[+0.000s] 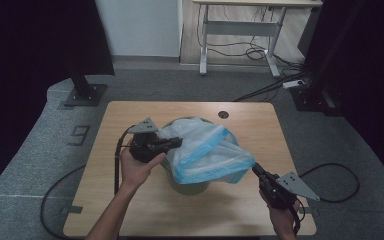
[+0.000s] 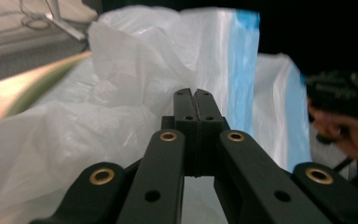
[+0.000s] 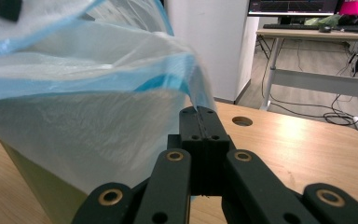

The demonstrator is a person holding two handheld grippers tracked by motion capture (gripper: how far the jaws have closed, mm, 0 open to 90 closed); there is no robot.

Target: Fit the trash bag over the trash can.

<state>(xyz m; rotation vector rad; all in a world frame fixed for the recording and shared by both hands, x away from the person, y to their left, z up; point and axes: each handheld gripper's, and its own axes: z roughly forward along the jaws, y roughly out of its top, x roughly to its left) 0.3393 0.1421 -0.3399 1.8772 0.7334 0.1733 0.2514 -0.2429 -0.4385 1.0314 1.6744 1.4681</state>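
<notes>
Two grippers clamped on one white bin bag [image 1: 205, 150] with blue rim, stretched between them. Left gripper [image 1: 176, 143] pinching bag film at its tips; right gripper [image 1: 256, 170] pinching the blue-edged corner. Green bin [image 1: 192, 186] under bag, between both, on wooden table [image 1: 240, 210].

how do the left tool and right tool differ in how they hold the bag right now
The left tool pinches the white bag at its left side, over the green bin; the right tool pinches the blue-edged corner, pulled out past the bin toward the table's right. The left tool points rightward across the table; the right tool points up-left from the near edge. Both are shut on the bag.
</notes>
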